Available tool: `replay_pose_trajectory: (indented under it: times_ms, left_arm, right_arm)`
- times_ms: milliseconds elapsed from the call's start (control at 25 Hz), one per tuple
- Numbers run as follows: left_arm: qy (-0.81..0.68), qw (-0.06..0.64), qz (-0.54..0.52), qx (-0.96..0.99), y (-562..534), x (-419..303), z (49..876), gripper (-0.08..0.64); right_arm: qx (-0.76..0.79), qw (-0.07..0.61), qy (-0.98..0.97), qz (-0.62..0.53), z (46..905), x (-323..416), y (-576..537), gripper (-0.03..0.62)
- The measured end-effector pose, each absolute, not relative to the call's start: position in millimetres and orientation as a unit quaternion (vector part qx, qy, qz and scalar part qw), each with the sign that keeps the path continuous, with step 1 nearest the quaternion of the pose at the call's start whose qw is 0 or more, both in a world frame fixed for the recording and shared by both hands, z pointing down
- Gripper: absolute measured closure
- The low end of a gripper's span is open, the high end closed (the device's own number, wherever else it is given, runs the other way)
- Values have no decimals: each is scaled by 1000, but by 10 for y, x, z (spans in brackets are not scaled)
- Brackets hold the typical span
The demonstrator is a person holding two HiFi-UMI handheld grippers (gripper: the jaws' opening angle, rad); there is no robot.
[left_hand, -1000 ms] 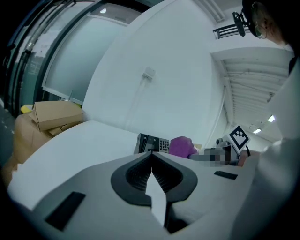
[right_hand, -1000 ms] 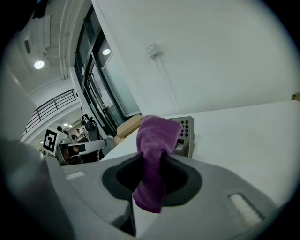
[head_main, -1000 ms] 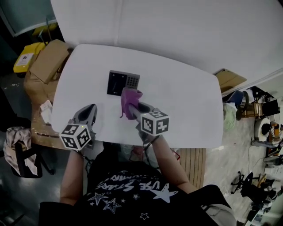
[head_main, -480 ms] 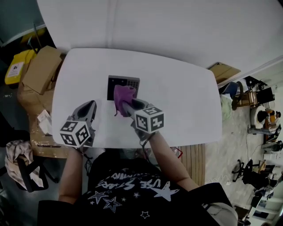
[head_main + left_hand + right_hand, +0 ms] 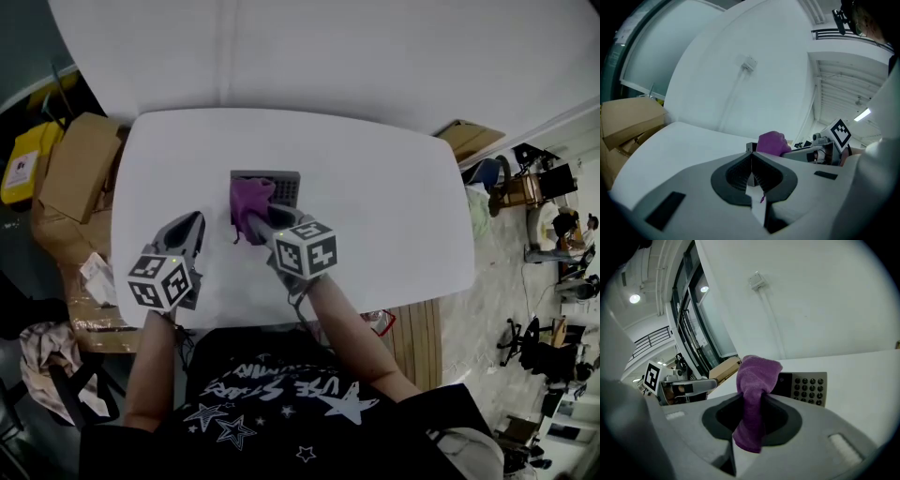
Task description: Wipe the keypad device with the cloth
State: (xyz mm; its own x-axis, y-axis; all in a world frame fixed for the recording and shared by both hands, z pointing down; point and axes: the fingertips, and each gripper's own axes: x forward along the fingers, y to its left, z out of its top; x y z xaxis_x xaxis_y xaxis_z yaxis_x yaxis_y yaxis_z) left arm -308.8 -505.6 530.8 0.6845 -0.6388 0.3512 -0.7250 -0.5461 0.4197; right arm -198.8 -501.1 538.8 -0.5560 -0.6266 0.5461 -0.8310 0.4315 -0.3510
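Both jaws pressed together — right gripper (image 5: 751, 399) pinching cloth (image 5: 758, 373), left gripper (image 5: 751, 161) empty.

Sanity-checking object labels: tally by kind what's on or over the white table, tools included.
Black-and-grey keypad device: 1
Purple cloth: 1
Grey two-jaw tools: 2 (left tool, right tool)
Total: 4

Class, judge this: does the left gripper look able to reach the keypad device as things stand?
Probably yes: only bare table lies between the left gripper and the keypad device, though the right gripper and its cloth cover much of its top.
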Motion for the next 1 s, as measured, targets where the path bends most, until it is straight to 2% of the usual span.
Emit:
replay_pose_trajectory:
  times_ms: [400, 1000]
  left_arm:
    - [-386, 274, 84, 877, -5257, -3211, 5346, 551]
    - [-380, 275, 91, 879, -5280, -3138, 5404, 551]
  right_arm:
    - [440, 172, -828, 303, 5514, -2170, -5270, 494]
    - [459, 167, -813, 317, 5636, -1959, -5287, 494]
